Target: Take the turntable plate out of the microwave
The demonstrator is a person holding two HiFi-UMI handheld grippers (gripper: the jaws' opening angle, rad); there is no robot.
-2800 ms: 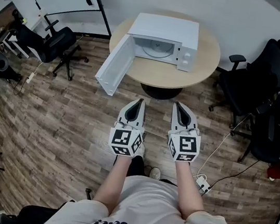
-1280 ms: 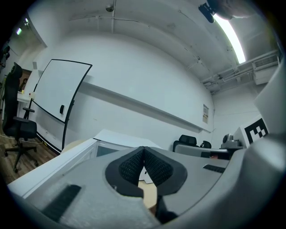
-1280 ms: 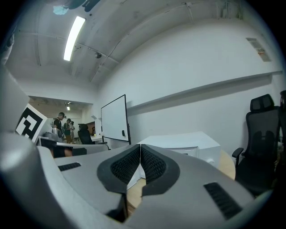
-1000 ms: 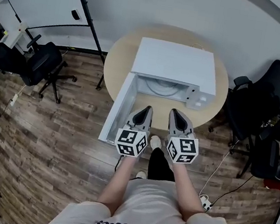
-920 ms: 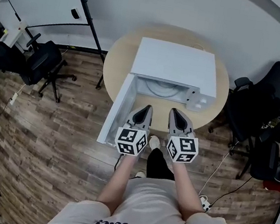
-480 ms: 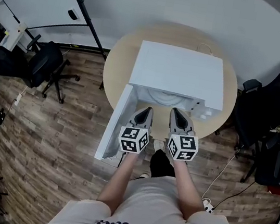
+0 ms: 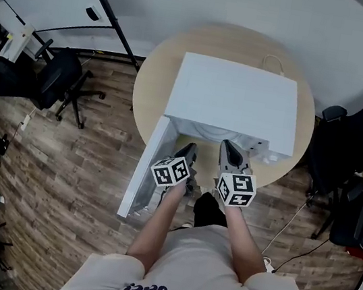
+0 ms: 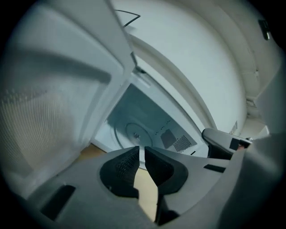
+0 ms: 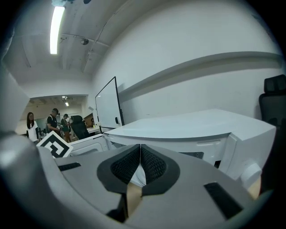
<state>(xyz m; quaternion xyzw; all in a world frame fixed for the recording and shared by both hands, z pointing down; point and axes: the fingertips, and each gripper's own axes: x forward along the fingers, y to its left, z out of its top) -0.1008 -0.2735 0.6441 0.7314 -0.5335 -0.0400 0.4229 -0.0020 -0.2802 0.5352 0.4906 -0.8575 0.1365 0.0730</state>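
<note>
— On the round table (image 7: 152,81), where is the turntable plate (image 8: 130,134)?
— Inside the microwave (image 7: 233,101), flat on the cavity floor. The left gripper view looks straight in at it; from the head view the white top hides it.
— And the door (image 7: 141,172)?
— Wide open, reaching out past the table's near left edge, over the wooden floor (image 7: 77,158).
— The grippers?
— Both at the open front, by the near edge. The left gripper (image 8: 141,150) has its jaws drawn together with nothing between them, short of the plate. The right gripper (image 9: 140,147) is likewise closed and empty, pointing at the microwave's right front.
</note>
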